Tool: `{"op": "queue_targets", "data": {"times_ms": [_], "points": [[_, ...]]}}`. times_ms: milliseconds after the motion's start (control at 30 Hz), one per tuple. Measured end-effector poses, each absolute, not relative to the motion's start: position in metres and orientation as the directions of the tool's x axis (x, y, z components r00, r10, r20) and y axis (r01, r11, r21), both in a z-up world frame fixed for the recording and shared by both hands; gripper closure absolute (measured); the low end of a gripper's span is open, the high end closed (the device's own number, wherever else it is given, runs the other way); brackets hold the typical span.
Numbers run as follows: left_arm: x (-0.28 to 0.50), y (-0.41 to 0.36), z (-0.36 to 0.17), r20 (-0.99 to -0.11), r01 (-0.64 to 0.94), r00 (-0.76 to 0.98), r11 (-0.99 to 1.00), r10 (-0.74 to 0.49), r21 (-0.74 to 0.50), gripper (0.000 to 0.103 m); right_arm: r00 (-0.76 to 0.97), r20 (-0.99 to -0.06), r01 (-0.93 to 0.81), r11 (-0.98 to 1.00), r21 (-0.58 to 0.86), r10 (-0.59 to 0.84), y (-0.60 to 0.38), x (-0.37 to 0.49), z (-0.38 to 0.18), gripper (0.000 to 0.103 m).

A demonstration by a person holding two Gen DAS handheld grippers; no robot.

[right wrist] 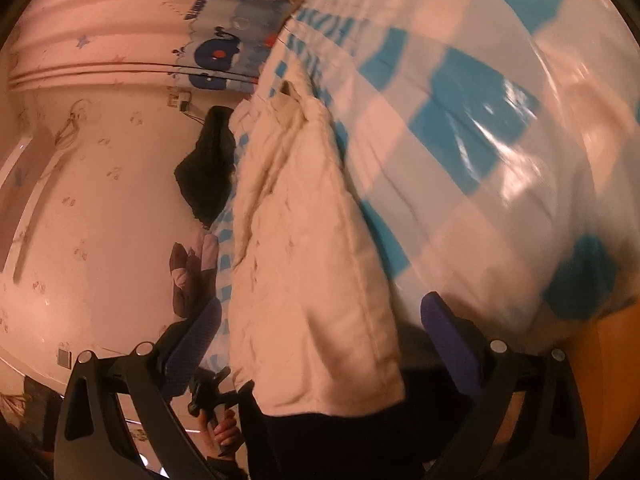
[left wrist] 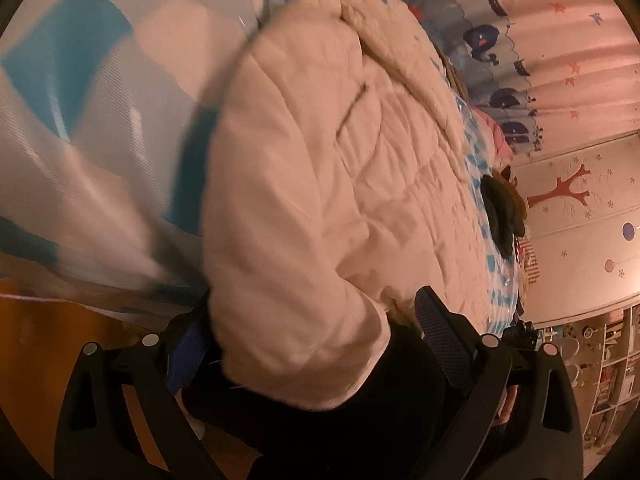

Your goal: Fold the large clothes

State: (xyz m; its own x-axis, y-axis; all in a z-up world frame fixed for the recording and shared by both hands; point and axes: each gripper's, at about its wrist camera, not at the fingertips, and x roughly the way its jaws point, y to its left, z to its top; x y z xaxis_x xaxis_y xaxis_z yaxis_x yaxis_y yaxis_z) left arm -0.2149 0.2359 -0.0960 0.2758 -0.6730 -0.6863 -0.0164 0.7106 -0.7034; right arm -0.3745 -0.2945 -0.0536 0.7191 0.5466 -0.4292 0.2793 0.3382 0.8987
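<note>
A cream quilted padded jacket [left wrist: 328,168] lies on a blue-and-white checked bed cover [left wrist: 80,112]. My left gripper [left wrist: 316,344] has its jaws wide apart on either side of the jacket's near end, which bulges between the fingers [left wrist: 440,340]. In the right wrist view the same jacket [right wrist: 304,272] runs up the frame, its near end between my right gripper's [right wrist: 320,340] spread blue-padded fingers [right wrist: 448,340]. The jacket's dark lining shows below both grippers. Whether either grips the cloth I cannot tell.
A dark garment [left wrist: 500,216] lies at the far side of the bed, also in the right wrist view [right wrist: 208,168]. Whale-print curtains [left wrist: 492,44] and a decorated wall [left wrist: 580,208] stand beyond. The orange floor [left wrist: 36,360] shows by the bed. The other hand-held gripper [right wrist: 216,404] appears low left.
</note>
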Motion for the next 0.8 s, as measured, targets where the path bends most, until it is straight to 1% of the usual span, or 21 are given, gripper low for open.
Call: {"op": "queue_targets", "data": {"times_ms": [100, 200, 267, 300, 367, 400, 433, 467, 500, 533, 600, 667, 700, 733, 800], "points": [[-0.213, 0.227, -0.101, -0.674, -0.042, 0.277, 0.692, -0.684, -0.72, 0.011, 0.7, -0.406, 0.292, 0.284, 0.913, 0.587, -0.294, -0.376, -0.066, 0.007], [-0.217, 0.226, -0.094, -0.636, -0.048, 0.289, 0.653, -0.715, -0.756, 0.011, 0.668, -0.359, 0.271, 0.237, 0.933, 0.652, -0.289, -0.374, -0.073, 0.007], [-0.221, 0.224, -0.08, -0.584, -0.02, 0.302, 0.607, -0.754, -0.795, 0.011, 0.643, -0.314, 0.226, 0.218, 0.949, 0.698, -0.281, -0.369, -0.07, 0.007], [-0.223, 0.225, -0.071, -0.551, -0.004, 0.311, 0.579, -0.775, -0.816, 0.011, 0.627, -0.261, 0.178, 0.191, 0.965, 0.734, -0.275, -0.365, -0.066, 0.007], [-0.229, 0.231, -0.053, -0.467, 0.037, 0.341, 0.508, -0.816, -0.86, 0.011, 0.61, -0.201, 0.108, 0.171, 0.979, 0.767, -0.268, -0.359, -0.055, 0.007], [-0.229, 0.235, -0.048, -0.432, 0.048, 0.354, 0.478, -0.829, -0.877, 0.011, 0.602, -0.227, 0.113, 0.201, 0.973, 0.765, -0.267, -0.356, -0.052, 0.007], [-0.23, 0.24, -0.043, -0.387, 0.057, 0.374, 0.437, -0.843, -0.897, 0.011, 0.587, -0.309, 0.157, 0.27, 0.95, 0.748, -0.266, -0.351, -0.052, 0.007], [-0.229, 0.242, -0.042, -0.385, 0.053, 0.385, 0.436, -0.839, -0.898, 0.011, 0.56, -0.393, 0.211, 0.333, 0.919, 0.729, -0.264, -0.345, -0.056, 0.007], [-0.229, 0.245, -0.042, -0.405, 0.038, 0.398, 0.456, -0.823, -0.889, 0.011, 0.532, -0.433, 0.243, 0.359, 0.901, 0.727, -0.263, -0.34, -0.061, 0.007], [-0.227, 0.247, -0.046, -0.439, 0.015, 0.4, 0.485, -0.805, -0.874, 0.011, 0.509, -0.438, 0.255, 0.356, 0.899, 0.741, -0.26, -0.335, -0.066, 0.007], [-0.223, 0.247, -0.058, -0.484, -0.021, 0.376, 0.515, -0.79, -0.857, 0.011, 0.487, -0.354, 0.204, 0.29, 0.935, 0.798, -0.251, -0.328, -0.068, 0.007], [-0.22, 0.25, -0.08, -0.551, -0.081, 0.347, 0.561, -0.759, -0.824, 0.011, 0.485, -0.311, 0.152, 0.271, 0.95, 0.817, -0.246, -0.322, -0.06, 0.006], [-0.219, 0.248, -0.089, -0.569, -0.096, 0.327, 0.572, -0.755, -0.815, 0.011, 0.483, -0.286, 0.128, 0.256, 0.958, 0.828, -0.243, -0.319, -0.057, 0.006], [-0.219, 0.25, -0.096, -0.575, -0.103, 0.315, 0.575, -0.755, -0.812, 0.011, 0.479, -0.286, 0.126, 0.257, 0.958, 0.83, -0.242, -0.315, -0.055, 0.006], [-0.215, 0.242, -0.108, -0.589, -0.113, 0.276, 0.582, -0.76, -0.805, 0.011, 0.457, -0.317, 0.148, 0.28, 0.948, 0.831, -0.238, -0.305, -0.057, 0.006]]}}
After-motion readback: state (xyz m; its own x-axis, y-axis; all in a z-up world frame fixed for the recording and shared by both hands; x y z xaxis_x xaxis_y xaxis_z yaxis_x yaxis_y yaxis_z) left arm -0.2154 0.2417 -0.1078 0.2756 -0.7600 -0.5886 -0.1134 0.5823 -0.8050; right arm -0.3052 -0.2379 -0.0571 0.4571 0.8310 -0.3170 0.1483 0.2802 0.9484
